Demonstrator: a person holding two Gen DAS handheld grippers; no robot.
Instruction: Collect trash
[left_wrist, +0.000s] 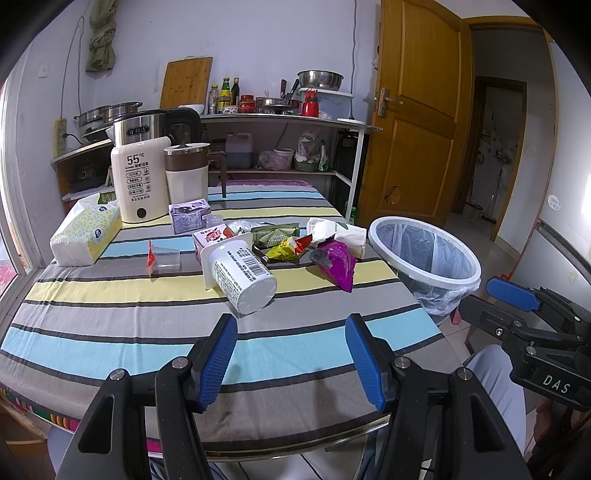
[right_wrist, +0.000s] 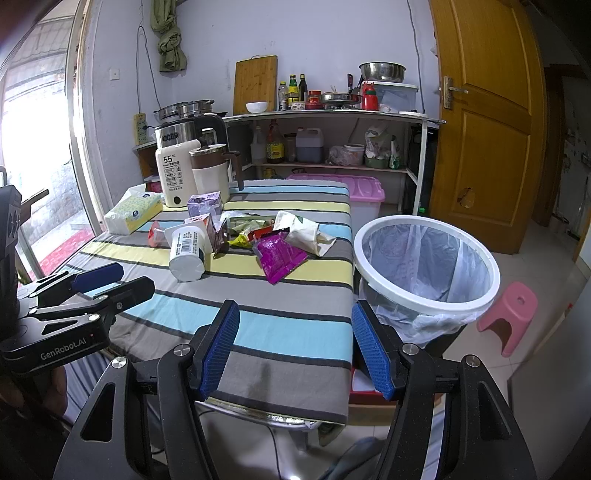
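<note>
Trash lies mid-table on the striped cloth: a white yogurt cup on its side, a purple wrapper, a yellow wrapper, a white paper bag, small cartons and a clear plastic cup. The cup and purple wrapper also show in the right wrist view. A white bin with a clear liner stands right of the table. My left gripper is open and empty over the table's near edge. My right gripper is open and empty near the table's front right corner.
A tissue pack, a cream kettle and a brown-lidded jug stand at the table's far left. A kitchen shelf is behind. A pink stool and pink storage box stand on the floor. A wooden door is on the right.
</note>
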